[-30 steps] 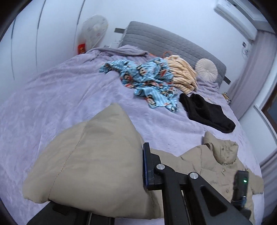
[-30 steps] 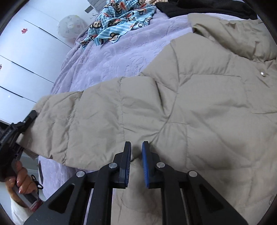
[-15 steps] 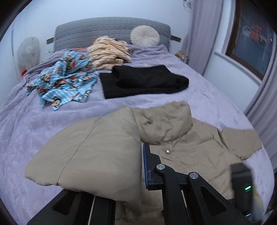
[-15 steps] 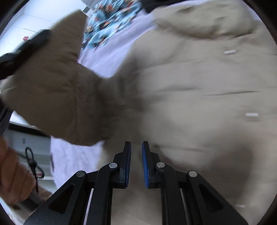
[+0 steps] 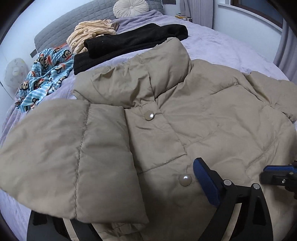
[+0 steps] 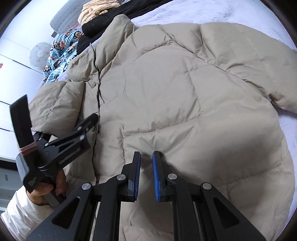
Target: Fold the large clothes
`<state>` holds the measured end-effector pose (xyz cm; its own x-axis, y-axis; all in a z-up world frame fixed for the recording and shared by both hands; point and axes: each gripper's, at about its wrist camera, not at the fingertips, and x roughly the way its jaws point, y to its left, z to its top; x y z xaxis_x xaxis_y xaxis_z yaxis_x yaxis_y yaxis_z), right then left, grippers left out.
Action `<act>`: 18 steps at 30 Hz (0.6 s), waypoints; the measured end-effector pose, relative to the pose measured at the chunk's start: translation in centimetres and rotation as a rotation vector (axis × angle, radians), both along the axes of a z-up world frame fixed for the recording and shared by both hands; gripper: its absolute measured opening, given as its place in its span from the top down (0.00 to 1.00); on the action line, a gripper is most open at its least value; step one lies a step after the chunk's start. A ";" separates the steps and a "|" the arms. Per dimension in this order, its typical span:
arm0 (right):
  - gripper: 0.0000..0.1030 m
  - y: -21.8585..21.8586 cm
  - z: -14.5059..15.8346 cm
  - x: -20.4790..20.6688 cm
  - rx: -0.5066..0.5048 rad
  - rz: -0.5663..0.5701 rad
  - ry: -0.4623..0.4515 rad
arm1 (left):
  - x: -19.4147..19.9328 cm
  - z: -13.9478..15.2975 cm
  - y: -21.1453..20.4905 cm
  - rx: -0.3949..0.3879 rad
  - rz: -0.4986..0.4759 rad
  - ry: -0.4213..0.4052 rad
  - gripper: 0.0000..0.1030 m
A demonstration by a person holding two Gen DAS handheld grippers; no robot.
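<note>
A beige puffer jacket (image 5: 213, 118) lies front up on the purple bed (image 5: 222, 37), collar toward the headboard. One sleeve (image 5: 74, 152) is folded across its front. My left gripper (image 5: 148, 172) hangs low over the jacket with its jaws opening. The sleeve drapes over the left finger and hides it, and the pads do not press it. In the right wrist view the left gripper (image 6: 55, 107) stands spread at the sleeve's end. My right gripper (image 6: 146, 153) is over the jacket's lower front, nearly shut, with nothing in the narrow gap.
Beyond the collar lie a black garment (image 5: 130, 42), a blue monkey-print cloth (image 5: 44, 74) and a striped cream garment (image 5: 89, 31). A round cushion (image 5: 130, 7) leans on the grey headboard. A person's hand (image 6: 48, 187) in a white sleeve holds the left gripper.
The left gripper carried the sleeve across onto the jacket's front, dropped lower and opened its jaws, letting the sleeve go. The right gripper moved across the jacket's body.
</note>
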<state>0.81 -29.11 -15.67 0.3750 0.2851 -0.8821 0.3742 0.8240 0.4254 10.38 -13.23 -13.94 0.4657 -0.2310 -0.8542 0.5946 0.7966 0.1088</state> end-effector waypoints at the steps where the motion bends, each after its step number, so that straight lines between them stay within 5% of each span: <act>1: 0.86 -0.1 0.0 0.0 0.004 -0.004 -0.003 | -0.2 0.6 0.5 -0.004 -0.003 -0.002 0.08; 5: 0.81 0.3 1.0 -0.1 -0.025 0.003 -0.002 | -1.5 3.9 4.1 -0.084 -0.019 0.001 0.08; 6: 0.65 0.8 1.5 0.1 -0.047 0.021 -0.006 | -1.9 4.8 5.6 -0.104 -0.016 -0.008 0.08; 7: 0.38 1.6 2.0 0.4 -0.072 0.039 -0.012 | -2.2 5.6 7.0 -0.125 -0.006 -0.019 0.08; 9: 0.23 3.3 3.6 1.0 -0.146 0.086 -0.058 | -1.8 6.9 10.5 -0.155 0.060 -0.055 0.08; 13: 0.23 9.0 6.4 3.2 -0.306 0.269 -0.152 | 1.9 6.4 18.3 -0.128 0.343 -0.082 0.08; 18: 0.23 18.2 7.0 6.5 -0.531 0.504 -0.238 | 5.9 0.4 25.0 -0.157 0.587 0.110 0.08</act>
<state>7.33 -10.91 -8.68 0.5086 0.0327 -0.8604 -0.1525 0.9869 -0.0526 16.28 11.77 -13.56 0.4640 -0.0900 -0.8813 0.0533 0.9959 -0.0736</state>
